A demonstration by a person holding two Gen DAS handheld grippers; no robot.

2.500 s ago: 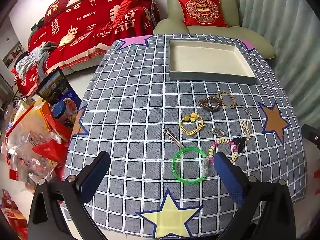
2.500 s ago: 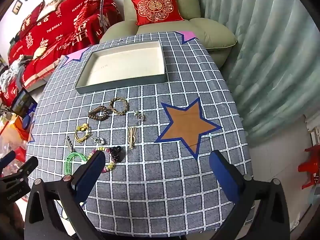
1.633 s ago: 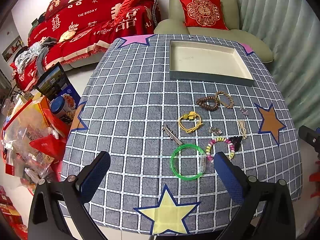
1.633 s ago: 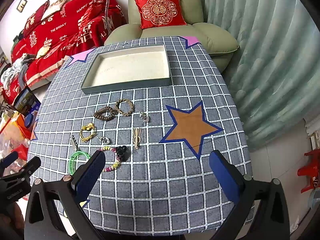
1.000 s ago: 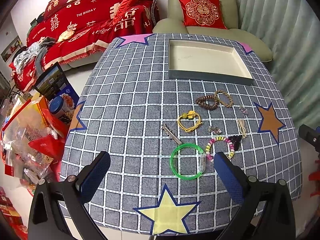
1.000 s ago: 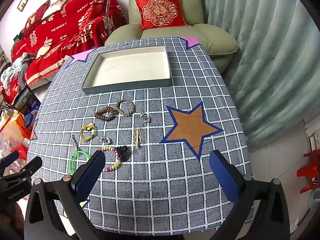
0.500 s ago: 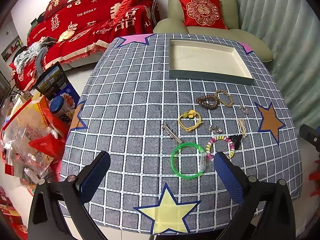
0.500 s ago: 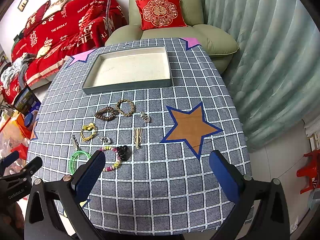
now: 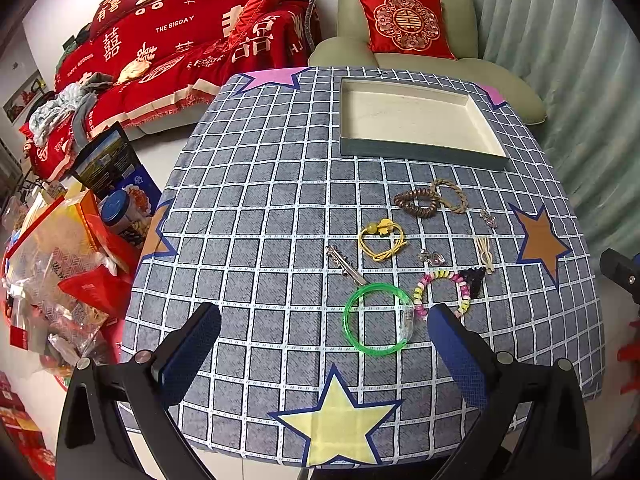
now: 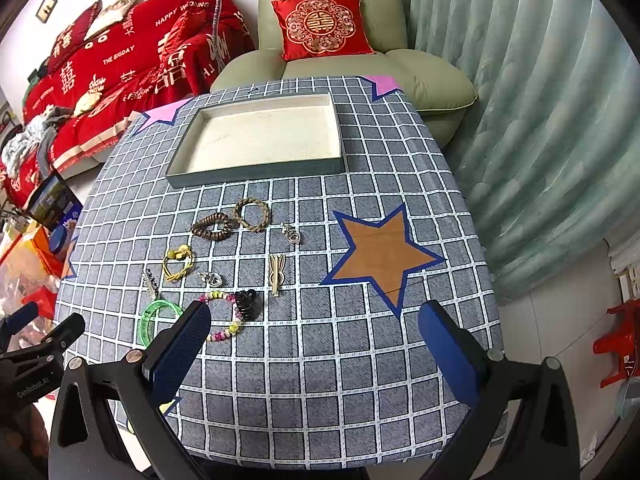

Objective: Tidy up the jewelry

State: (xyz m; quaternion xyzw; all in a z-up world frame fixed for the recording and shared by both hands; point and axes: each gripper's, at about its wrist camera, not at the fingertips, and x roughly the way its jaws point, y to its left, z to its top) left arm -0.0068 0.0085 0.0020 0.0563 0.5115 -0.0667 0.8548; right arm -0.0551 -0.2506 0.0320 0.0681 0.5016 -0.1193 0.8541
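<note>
Almost nothing has moved lately. Both the left gripper (image 9: 324, 344) and right gripper (image 10: 314, 334) hang wide apart, holding nothing. The jewelry, like the green bangle (image 9: 378, 319), lies on the desk (image 9: 256, 216); the tray (image 9: 416, 152) at 12 o'clock waits bare, so sorting has not started.

your room: red-draped sofa (image 9: 168, 52) far left | green armchair (image 10: 332, 40) behind table (image 9: 256, 208) | pale curtains (image 10: 540, 120) right | white walls

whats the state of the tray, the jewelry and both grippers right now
shallow grey tray with cream lining: nothing in it
green plastic bangle: flat on the tablecloth
pastel bead bracelet: flat, touching the black claw clip
left gripper: open, holding nothing
right gripper: open, holding nothing
</note>
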